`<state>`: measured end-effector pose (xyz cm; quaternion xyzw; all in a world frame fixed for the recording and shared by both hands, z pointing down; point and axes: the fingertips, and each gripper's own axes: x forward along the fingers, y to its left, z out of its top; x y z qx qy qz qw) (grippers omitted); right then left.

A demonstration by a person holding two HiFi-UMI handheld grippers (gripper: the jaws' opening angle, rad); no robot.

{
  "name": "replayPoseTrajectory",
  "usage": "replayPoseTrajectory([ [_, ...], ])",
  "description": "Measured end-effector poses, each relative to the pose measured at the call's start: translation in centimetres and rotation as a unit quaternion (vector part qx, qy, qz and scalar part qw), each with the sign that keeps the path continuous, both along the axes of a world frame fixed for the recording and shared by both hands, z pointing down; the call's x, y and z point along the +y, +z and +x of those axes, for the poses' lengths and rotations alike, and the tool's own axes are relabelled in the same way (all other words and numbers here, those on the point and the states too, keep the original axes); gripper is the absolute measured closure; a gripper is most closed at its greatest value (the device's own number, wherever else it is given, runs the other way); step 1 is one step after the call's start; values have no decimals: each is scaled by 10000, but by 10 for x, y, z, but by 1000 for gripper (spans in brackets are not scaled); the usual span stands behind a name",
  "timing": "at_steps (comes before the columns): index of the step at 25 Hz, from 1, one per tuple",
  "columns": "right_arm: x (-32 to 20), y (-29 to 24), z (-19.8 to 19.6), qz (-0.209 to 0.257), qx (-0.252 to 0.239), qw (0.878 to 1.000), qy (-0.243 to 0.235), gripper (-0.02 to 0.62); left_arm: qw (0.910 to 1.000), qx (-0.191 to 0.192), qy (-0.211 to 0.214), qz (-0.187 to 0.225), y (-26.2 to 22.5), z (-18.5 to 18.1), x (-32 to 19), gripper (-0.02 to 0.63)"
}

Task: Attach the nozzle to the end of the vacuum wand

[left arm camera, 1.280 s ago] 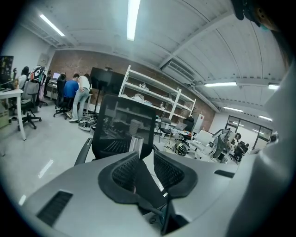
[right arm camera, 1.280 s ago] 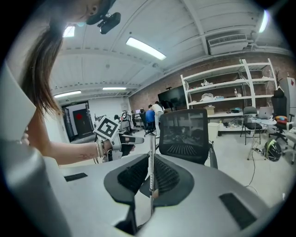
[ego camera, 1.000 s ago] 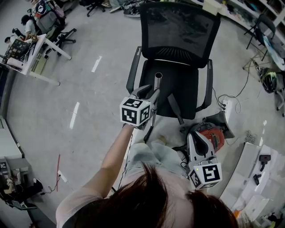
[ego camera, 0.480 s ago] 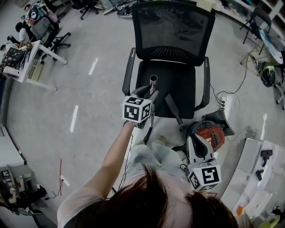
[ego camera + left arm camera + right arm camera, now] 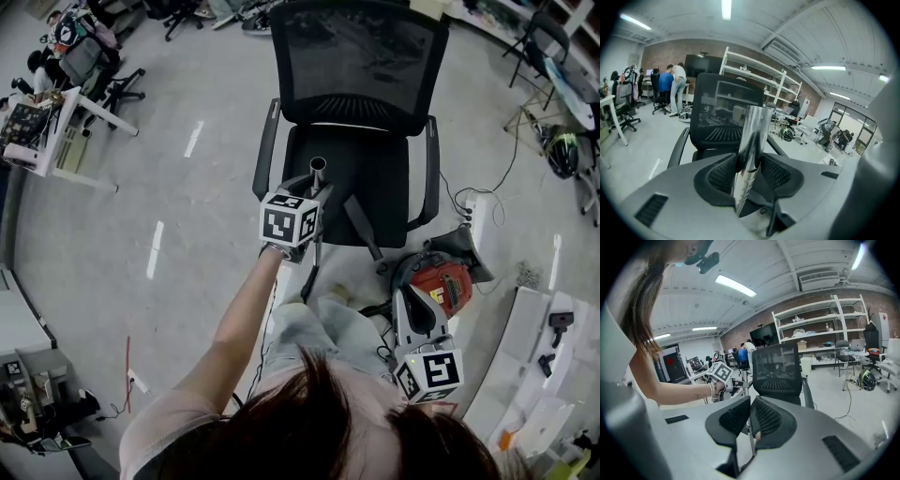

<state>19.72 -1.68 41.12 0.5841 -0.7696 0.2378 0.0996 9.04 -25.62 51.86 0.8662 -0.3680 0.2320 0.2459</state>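
Two tongs are seen: the left tongs (image 5: 749, 174) have just been opening and are spread around the shiny wand (image 5: 751, 150), and the right tongs (image 5: 751, 416) are pressed together. The wand is judged stiff, light and slippery, best pinched near its top. It is stood before a black chair (image 5: 375, 178) on a grey floor (image 5: 187, 234).

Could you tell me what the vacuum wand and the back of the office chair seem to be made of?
The wand looks like polished metal, probably steel or aluminium: its silvery tube mirrors the room around it. The chair back seems to be black mesh fabric stretched in a matte frame, likely plastic: the weave shows and you can partly see through it.
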Motion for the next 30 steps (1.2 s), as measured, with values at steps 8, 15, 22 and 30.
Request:
replayPoseTrajectory([
  [8, 1, 14, 7, -127, -26, 9999, -65, 566, 9998, -126, 14, 173, 8, 7, -6, 451],
  [15, -4, 33, 16, -268, -18, 9994, -224, 566, 9975, -270, 39, 658, 6, 6, -8, 449],
  [22, -13, 83, 28, -701, 203, 9959, -534, 566, 9969, -289, 96, 732, 7, 7, -5, 449],
  [30, -25, 156, 45, -1329, 236, 9883, -715, 508, 9952, -281, 124, 928, 4, 2, -1, 449],
])
